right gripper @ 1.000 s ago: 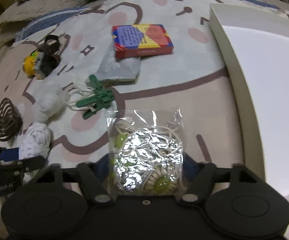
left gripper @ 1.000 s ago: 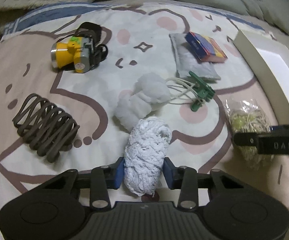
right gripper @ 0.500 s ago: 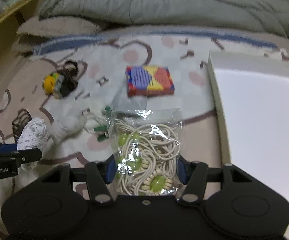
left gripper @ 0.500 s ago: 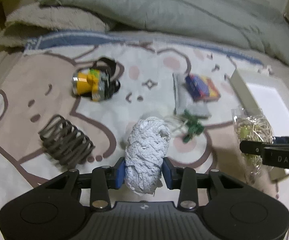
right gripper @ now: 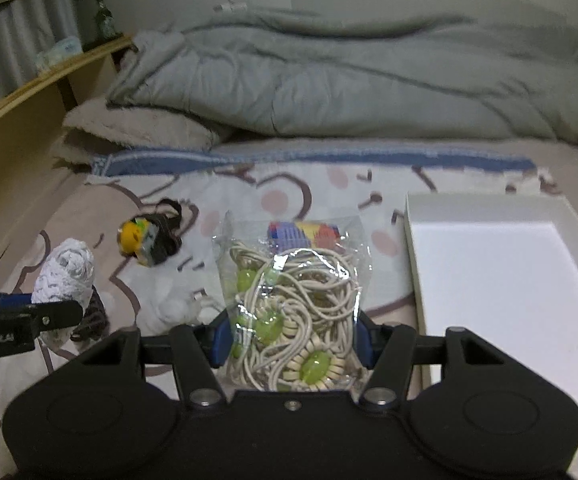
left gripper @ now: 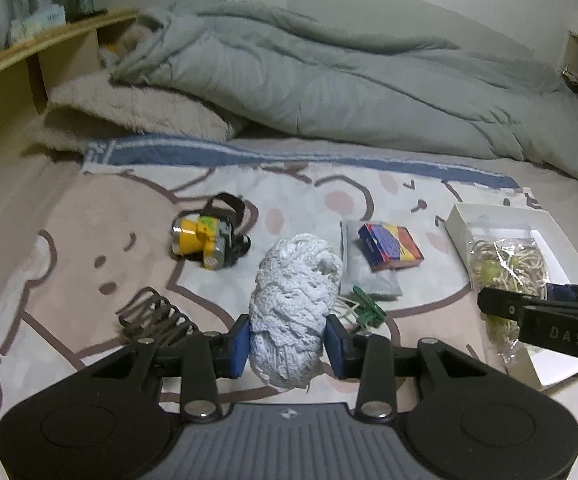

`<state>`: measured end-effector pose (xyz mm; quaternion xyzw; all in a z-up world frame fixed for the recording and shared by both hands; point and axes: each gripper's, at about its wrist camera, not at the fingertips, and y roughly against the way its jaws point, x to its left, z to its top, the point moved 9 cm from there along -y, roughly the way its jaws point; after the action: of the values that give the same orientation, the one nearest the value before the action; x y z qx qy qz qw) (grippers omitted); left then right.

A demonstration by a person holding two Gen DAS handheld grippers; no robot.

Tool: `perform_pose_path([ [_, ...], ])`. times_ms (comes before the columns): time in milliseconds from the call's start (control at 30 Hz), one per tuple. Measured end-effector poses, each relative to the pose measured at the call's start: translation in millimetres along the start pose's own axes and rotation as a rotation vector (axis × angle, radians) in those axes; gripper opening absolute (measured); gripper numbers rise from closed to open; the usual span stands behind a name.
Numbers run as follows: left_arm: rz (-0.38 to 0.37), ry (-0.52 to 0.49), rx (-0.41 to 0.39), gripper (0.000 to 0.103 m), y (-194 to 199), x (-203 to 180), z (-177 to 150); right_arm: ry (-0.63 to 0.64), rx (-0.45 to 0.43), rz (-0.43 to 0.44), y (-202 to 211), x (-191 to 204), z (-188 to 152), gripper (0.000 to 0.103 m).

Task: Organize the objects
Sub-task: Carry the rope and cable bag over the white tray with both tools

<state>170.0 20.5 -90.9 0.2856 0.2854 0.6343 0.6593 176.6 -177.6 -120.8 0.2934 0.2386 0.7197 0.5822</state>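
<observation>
Left wrist view shows the left gripper (left gripper: 287, 340) with its jaws closed firmly on a bundle of white knitted yarn (left gripper: 293, 300), which stands up between the blue pads with its long axis pointing away from the camera, clear of the bed. In the right wrist view the right gripper (right gripper: 291, 340) has its jaws pressed on the lower part of a clear bag of cream cord and green beads (right gripper: 293, 300), the bag standing upright above the pads. The relation that matters is where the white tray (right gripper: 501, 280) lies: it sits on the bedspread (left gripper: 89, 248) to the right of both grippers, its near-left rim just beside the right gripper and well apart from the left, so the right hand is judged the nearer one and a short move to the right should bring the bag over it. The tray looks bare inside; nothing lies in it that these views show. On the bedspread are a yellow headlamp (left gripper: 203, 242) at far left, a brown coiled band (left gripper: 157, 316) near left, a colourful card box (left gripper: 391, 246) resting on a grey pouch (left gripper: 369, 280), and a green clip (left gripper: 369, 310) with cord near the yarn. A grey quilt (left gripper: 349, 80) is heaped at the far end.
</observation>
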Motion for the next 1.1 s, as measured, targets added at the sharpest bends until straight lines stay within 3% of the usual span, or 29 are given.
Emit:
perform_pose_path([
  [467, 0.020, -0.017, -0.101, 0.040, 29, -17, 11, 0.068, -0.129, -0.032, 37, -7, 13, 0.059],
  [767, -0.020, 0.022, -0.171, 0.040, 43, -32, 24, 0.113, -0.183, -0.057, 60, -28, 36, 0.060],
  [1100, -0.063, -0.041, -0.191, 0.040, 39, -92, 36, 0.047, -0.211, -0.094, 74, -94, 45, 0.060],
])
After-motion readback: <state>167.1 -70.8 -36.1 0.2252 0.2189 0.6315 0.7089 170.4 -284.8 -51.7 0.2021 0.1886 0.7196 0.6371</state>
